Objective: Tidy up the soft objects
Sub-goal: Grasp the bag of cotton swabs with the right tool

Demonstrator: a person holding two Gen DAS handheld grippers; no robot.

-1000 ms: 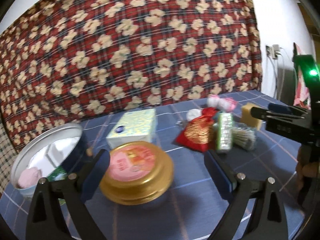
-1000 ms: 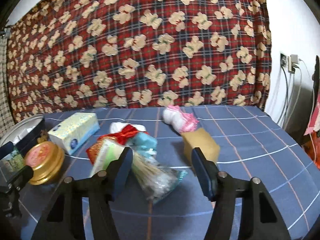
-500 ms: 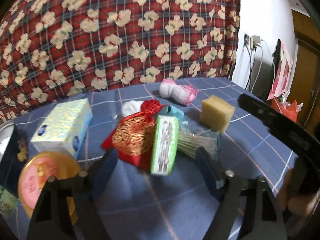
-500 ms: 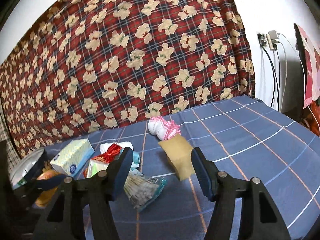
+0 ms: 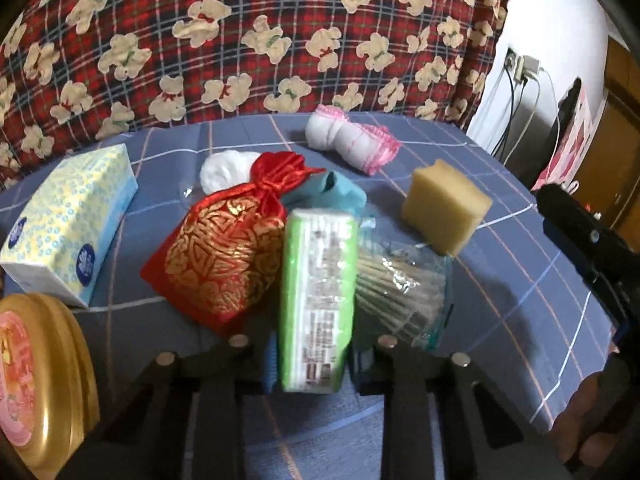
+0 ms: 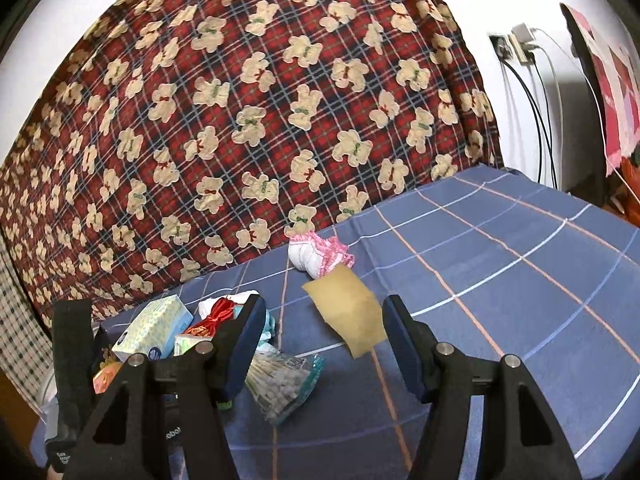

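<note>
Green tissue pack (image 5: 316, 300) pinched at near end between pressed-together left gripper (image 5: 314, 364) pads, likely taken first as nearest of central pile. Pack wedged between red pouch (image 5: 224, 248) on left and cotton-swab bag (image 5: 404, 284) on right. Right gripper (image 6: 324, 344) spread, nothing held, aimed toward yellow sponge (image 6: 352, 320) beyond.

My left gripper (image 5: 314, 364) is matte black, its two arms studded with round silver screws, blue pads inside. My right gripper (image 6: 322, 344) matches: black triangular cut-out arms, silver screws, dark blue pads, small white lettering low on its left arm.
</note>
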